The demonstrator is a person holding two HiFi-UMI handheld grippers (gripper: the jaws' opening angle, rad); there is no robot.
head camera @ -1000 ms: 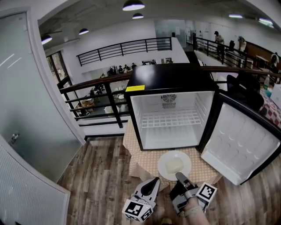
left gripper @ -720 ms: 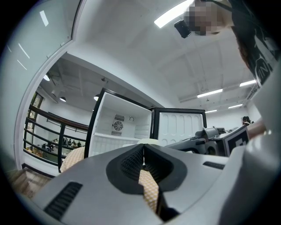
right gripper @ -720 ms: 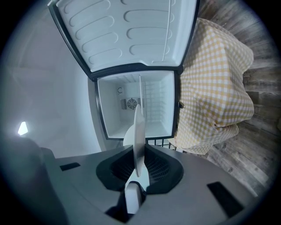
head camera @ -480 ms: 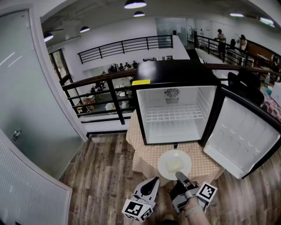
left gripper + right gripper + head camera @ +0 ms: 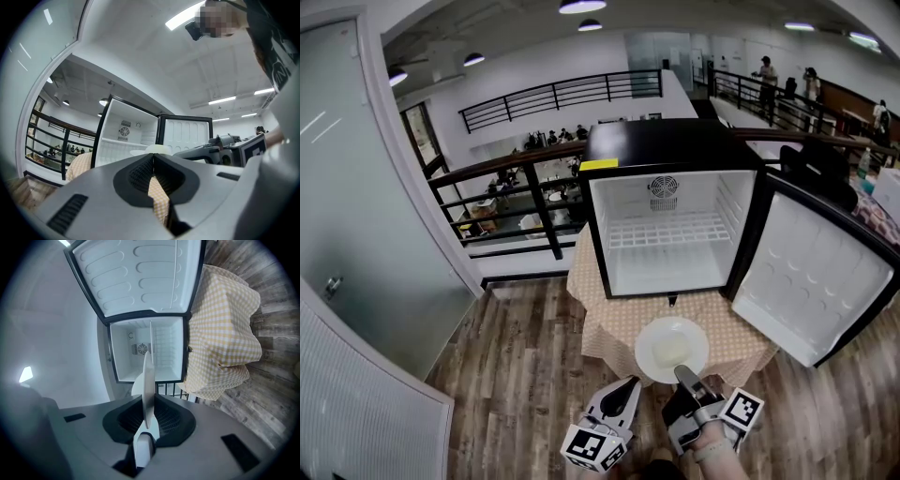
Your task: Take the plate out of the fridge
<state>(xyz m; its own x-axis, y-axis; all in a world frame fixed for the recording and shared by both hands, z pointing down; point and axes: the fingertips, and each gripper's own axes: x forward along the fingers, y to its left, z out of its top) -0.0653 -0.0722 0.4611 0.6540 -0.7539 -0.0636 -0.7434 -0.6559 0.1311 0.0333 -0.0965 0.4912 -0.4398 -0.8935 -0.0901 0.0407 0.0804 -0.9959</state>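
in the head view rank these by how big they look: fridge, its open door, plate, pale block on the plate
1. fridge
2. open door, which swings nearer the camera, so its margin below the fridge is unsure
3. plate
4. pale block, clearly the smallest

Grey left gripper [image 5: 628, 384], right gripper [image 5: 682, 374], marker cubes [image 5: 593, 447]
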